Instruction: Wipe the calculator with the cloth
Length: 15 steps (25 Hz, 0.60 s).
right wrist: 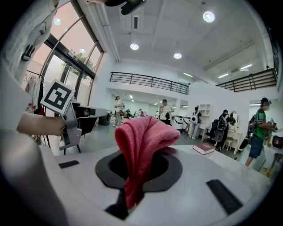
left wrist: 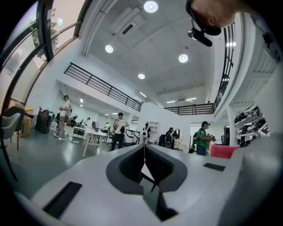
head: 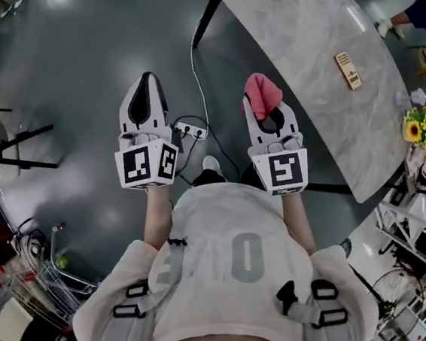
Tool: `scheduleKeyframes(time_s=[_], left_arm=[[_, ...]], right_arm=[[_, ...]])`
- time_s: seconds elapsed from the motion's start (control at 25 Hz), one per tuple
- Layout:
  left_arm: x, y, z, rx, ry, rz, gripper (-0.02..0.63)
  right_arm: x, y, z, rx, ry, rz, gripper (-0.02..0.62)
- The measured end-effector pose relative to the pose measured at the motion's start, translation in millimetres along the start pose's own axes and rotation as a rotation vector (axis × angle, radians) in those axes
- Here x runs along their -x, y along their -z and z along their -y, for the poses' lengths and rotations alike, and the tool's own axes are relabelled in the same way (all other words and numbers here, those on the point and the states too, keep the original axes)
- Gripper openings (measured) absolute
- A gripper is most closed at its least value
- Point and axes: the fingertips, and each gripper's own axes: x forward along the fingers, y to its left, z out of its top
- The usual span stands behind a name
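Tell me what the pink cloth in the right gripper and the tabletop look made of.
The cloth looks like soft fabric, probably terry or microfibre: it has a matte fuzzy nap and limp rounded folds. The tabletop is pale grey with cloudy veining and a smooth, faintly glossy face, so marble or a marble-look laminate; the pictures don't settle which.

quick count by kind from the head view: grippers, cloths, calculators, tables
grippers: 2 (left gripper, right gripper)
pink cloth: 1
calculator: 1
table: 1
total: 5
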Motion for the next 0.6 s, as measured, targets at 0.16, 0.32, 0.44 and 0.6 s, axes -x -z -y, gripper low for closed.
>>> scheduleKeyframes(time_s=[0.16, 0.32, 0.44, 0.6], left_arm=[[-12.3, 11.2, 32.1, 0.003, 0.052, -0.035, 0.021], [-42.4, 9.9, 53.8, 0.022, 0.072, -0.026, 0.021], [-62.8, 2.6, 68.9, -0.027, 0.093, -0.026, 0.021], [-89.8, -2.4, 78.1, -0.064, 0.079, -0.024, 0.021]], right_arm=[[12.0, 10.3, 29.1, -0.017, 0.076, -0.021, 0.054], [1.8, 9.3, 70.0, 0.035, 0.128, 0.001, 0.054], [-9.2, 3.9, 90.5, 0.056, 0.116, 0.009, 0.054], [-25.0, -3.6, 114.0, 0.022, 0.113, 0.051, 0.054]])
